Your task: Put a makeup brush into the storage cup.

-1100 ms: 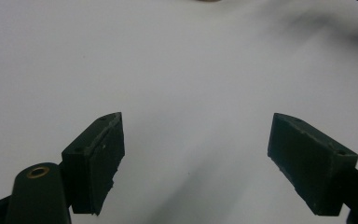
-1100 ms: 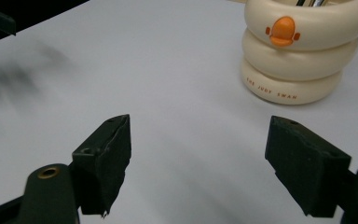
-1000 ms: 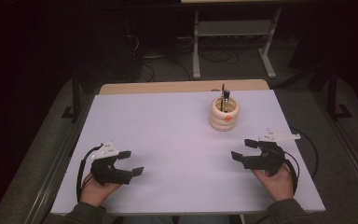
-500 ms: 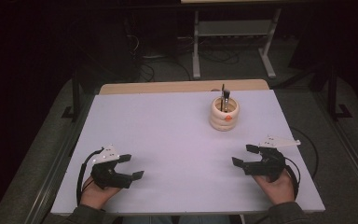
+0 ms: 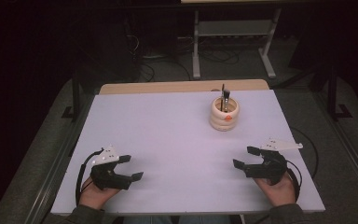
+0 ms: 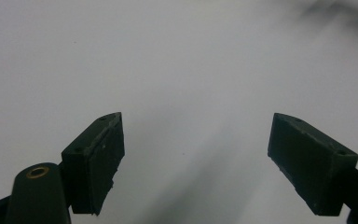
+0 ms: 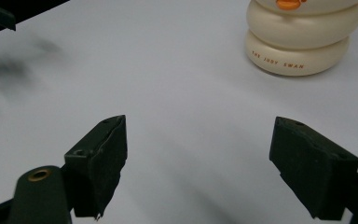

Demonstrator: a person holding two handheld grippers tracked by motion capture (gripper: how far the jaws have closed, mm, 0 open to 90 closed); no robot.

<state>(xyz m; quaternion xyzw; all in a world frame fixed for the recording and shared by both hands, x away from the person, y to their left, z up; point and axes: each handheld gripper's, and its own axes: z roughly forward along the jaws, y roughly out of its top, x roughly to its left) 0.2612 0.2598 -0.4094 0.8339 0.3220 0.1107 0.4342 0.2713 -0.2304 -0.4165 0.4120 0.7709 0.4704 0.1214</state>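
High view shows both grippers, left [image 5: 129, 169] and right [image 5: 245, 157], spread and empty. Pot [image 5: 224, 113] looks like stiff, smooth ceramic, probably breakable; grip its ribbed side.

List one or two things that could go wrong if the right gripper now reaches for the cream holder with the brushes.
1. The holder is rounded and stacked in rings; open jaws of the right gripper may slip on its curve or push it along the table.
2. The brushes stand loose and upright; a knock could tip them out.
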